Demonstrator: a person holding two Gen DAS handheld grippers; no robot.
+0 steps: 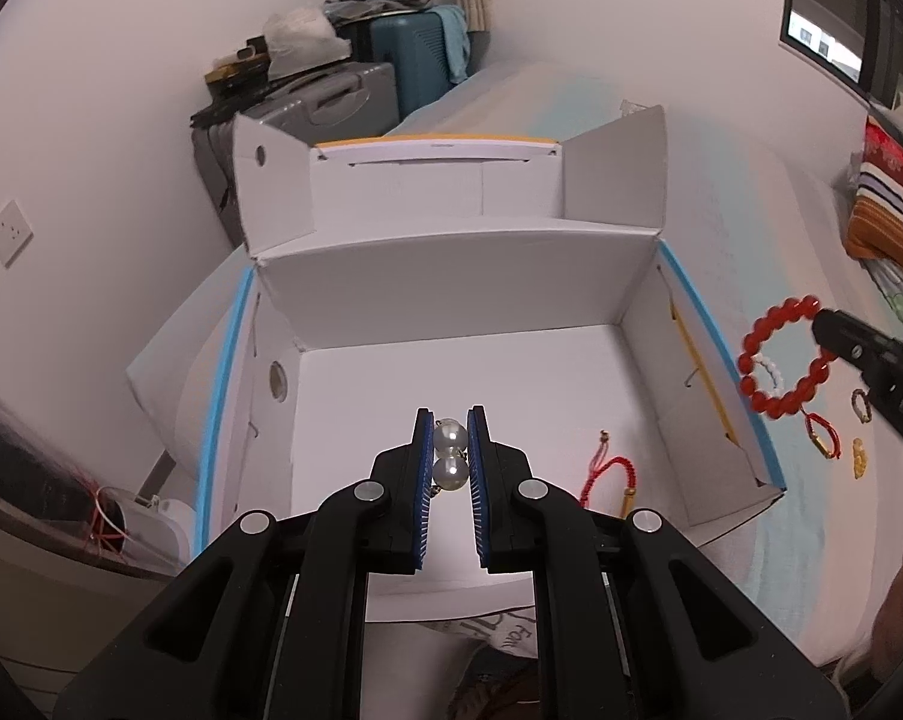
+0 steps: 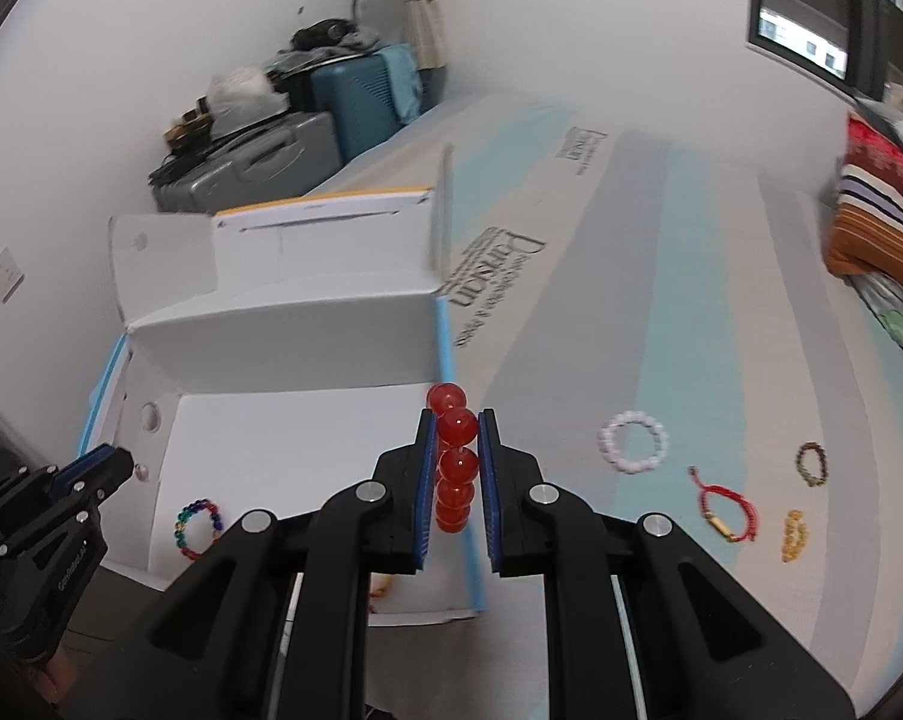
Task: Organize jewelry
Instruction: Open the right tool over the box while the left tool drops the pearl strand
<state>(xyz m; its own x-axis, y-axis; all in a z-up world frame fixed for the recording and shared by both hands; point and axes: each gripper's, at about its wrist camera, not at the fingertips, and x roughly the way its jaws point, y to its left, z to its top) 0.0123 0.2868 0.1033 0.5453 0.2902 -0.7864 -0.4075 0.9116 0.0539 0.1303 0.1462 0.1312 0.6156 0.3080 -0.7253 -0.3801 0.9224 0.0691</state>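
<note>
My left gripper is shut on a pearl bead piece and holds it above the inside of the open white box. A red cord bracelet lies on the box floor. My right gripper is shut on a red bead bracelet, which also shows in the left wrist view, held over the box's right wall. A rainbow bead bracelet lies in the box. The left gripper also shows in the right wrist view.
On the striped bed sheet to the right of the box lie a white bead bracelet, a red cord bracelet, a dark bead bracelet and a yellow bead piece. Suitcases stand behind the box, pillows at right.
</note>
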